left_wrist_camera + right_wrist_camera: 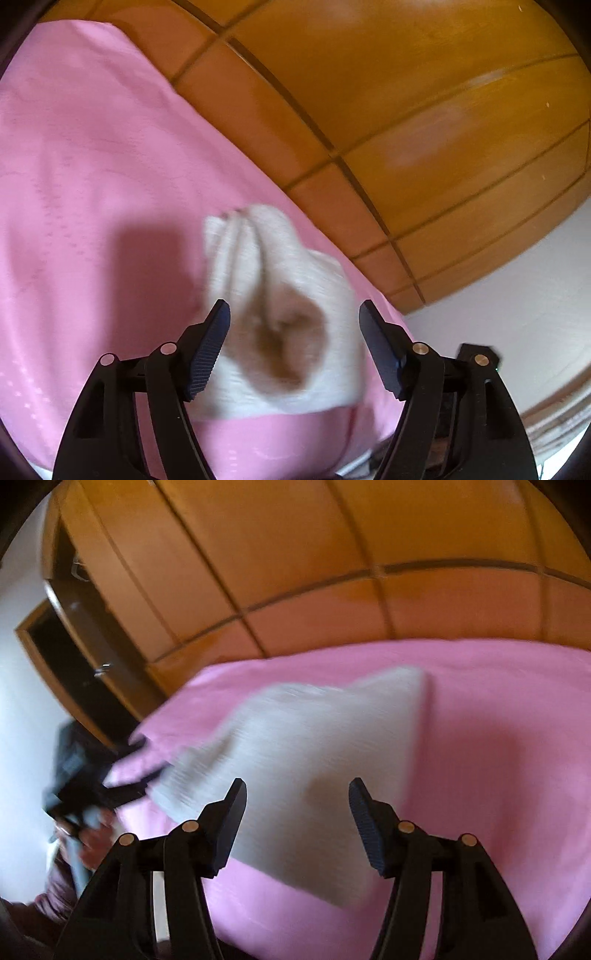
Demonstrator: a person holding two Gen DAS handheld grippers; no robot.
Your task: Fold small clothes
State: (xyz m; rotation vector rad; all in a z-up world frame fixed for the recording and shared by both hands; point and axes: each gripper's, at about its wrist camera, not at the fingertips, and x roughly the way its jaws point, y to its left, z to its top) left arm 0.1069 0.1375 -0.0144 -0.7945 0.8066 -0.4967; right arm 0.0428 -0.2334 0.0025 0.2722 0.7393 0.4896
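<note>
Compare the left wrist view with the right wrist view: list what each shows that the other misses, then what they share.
Only the left wrist view shows the brown patch on the white garment, and the left gripper from behind, jaws open. Only the right wrist view shows the right gripper, open, a dark doorway at left, and the left gripper from outside, blurred. Both show the white garment lying on the pink bedsheet and the wooden wardrobe behind.

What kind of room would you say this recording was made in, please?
Most likely a bedroom: a pink bedsheet covers a wide soft surface, a wooden wardrobe with panelled doors stands right behind it, and a small white garment lies on the sheet.
</note>
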